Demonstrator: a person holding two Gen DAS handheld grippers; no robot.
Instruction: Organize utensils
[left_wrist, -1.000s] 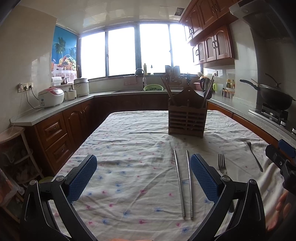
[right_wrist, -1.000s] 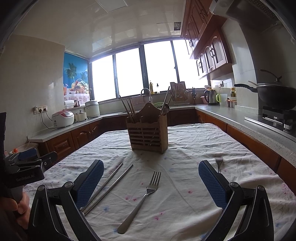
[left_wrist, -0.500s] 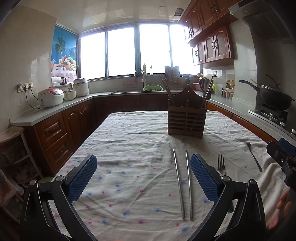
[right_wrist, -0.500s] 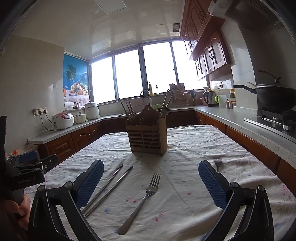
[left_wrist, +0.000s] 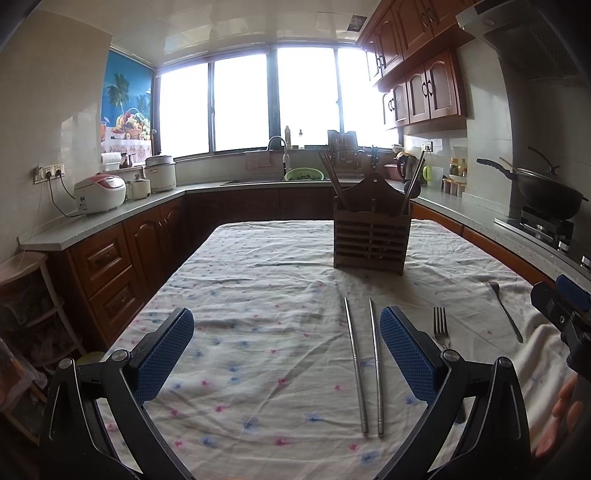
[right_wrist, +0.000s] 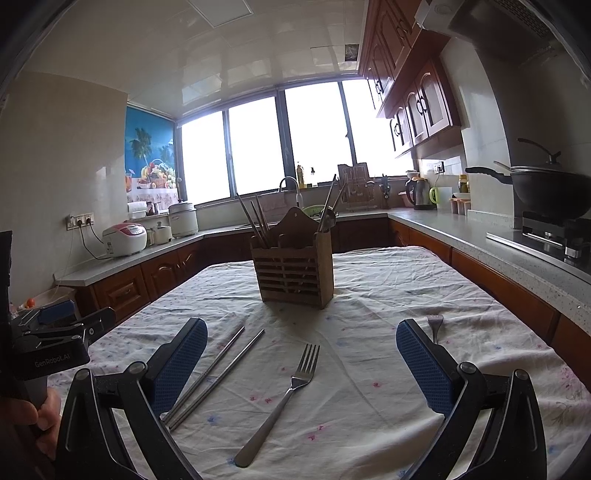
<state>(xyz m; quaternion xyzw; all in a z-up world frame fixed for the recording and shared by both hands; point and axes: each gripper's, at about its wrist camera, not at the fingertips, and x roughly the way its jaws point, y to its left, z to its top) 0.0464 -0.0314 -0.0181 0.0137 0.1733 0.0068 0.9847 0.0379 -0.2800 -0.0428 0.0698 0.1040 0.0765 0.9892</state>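
Table (left_wrist: 258, 280) with the flowered cloth fills both views, and over the last second almost nothing on it has changed: only the cameras drifted a little, so the wooden utensil holder (right_wrist: 293, 269) sits slightly lower and nearer in the right wrist view than before.

The holder stands upright toward the far end of the table, with dark chopsticks in its left side and metal handles in its right (exact count too small to tell).

Left gripper (left_wrist: 286, 354) hangs over the near cloth, blue pads spread wide, nothing between them. Right gripper (right_wrist: 301, 365) is likewise spread wide and empty, same as a second ago.

Loose pieces have not shifted:
- pair of steel chopsticks (left_wrist: 365, 369), side by side, just left of the left gripper's right pad
- fork (right_wrist: 280, 402), lying diagonally between the right gripper's pads, tines toward the holder
- second fork (right_wrist: 434, 325), further right, partly hidden behind the right pad

Meaning for the task: no piece got picked or placed in this stretch. Some utensils are in the holder, three items lie on the cloth, so sorting looks incomplete. The fork sits best lined up with the right gripper.
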